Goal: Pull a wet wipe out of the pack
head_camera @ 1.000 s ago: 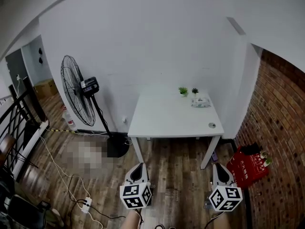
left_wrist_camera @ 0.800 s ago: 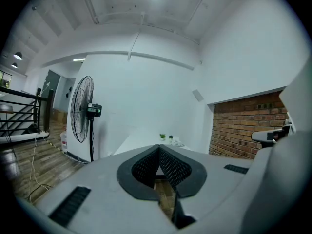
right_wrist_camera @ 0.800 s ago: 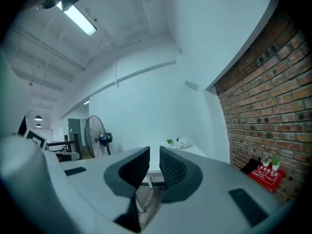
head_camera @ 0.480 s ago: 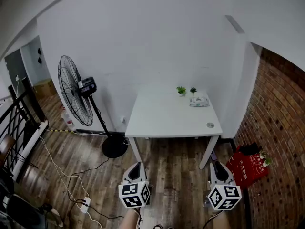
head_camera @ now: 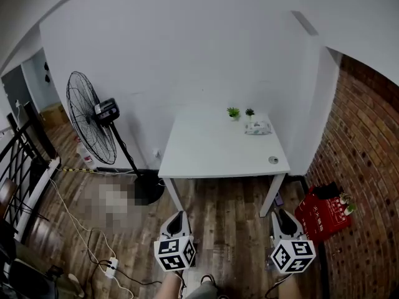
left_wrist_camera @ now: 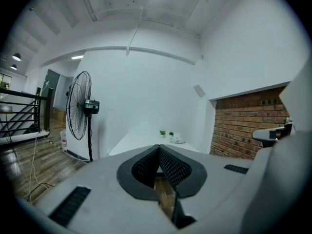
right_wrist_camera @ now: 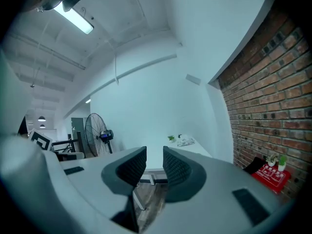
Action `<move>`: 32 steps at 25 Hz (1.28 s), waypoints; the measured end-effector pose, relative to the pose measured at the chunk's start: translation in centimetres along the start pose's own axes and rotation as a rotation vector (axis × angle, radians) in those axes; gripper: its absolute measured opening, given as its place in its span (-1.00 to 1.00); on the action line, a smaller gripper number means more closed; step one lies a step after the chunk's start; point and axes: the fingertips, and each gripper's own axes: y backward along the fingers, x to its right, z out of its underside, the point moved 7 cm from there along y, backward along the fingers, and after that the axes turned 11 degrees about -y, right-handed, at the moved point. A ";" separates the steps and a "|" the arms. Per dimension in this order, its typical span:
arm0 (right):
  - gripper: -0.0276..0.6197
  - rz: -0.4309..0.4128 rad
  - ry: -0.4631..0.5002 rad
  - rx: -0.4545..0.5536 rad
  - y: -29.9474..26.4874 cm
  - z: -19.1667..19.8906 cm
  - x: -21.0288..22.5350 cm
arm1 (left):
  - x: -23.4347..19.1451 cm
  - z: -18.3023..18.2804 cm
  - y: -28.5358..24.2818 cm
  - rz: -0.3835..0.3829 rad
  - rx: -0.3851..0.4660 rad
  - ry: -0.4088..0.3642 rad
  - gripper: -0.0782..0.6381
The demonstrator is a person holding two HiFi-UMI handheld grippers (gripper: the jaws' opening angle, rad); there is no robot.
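The wet wipe pack (head_camera: 257, 128) lies at the far right of the white table (head_camera: 212, 151), next to two small potted plants (head_camera: 233, 113). It shows small and far off in the left gripper view (left_wrist_camera: 177, 140) and the right gripper view (right_wrist_camera: 185, 141). Both grippers hang low over the wooden floor, well short of the table. My left gripper (head_camera: 177, 217) has its jaw tips touching, with nothing held (left_wrist_camera: 159, 148). My right gripper (head_camera: 278, 215) shows a narrow gap between its jaws, with nothing in it (right_wrist_camera: 154, 156).
A standing fan (head_camera: 92, 118) is left of the table, with cables and a power strip (head_camera: 111, 265) on the floor. A red bag (head_camera: 322, 213) leans by the brick wall (head_camera: 365, 148) on the right. A small round object (head_camera: 273, 160) sits near the table's front right corner.
The view has shifted slightly, and the table and fan sit a little further left and higher. Both grippers keep their places at the bottom of the head view.
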 end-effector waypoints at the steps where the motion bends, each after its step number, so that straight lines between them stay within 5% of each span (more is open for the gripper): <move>1: -0.59 0.004 0.001 -0.003 -0.4 0.1 0.2 | -0.1 0.0 -0.5 0.001 0.000 0.001 -0.78; 23: -0.57 0.143 -0.038 0.042 -18.0 -2.7 -0.1 | -8.1 -3.3 -20.6 0.099 0.027 0.036 -0.78; 32: -0.58 0.173 -0.053 0.006 -22.9 -1.9 -0.8 | -10.5 -2.1 -25.4 0.132 -0.023 0.051 -0.78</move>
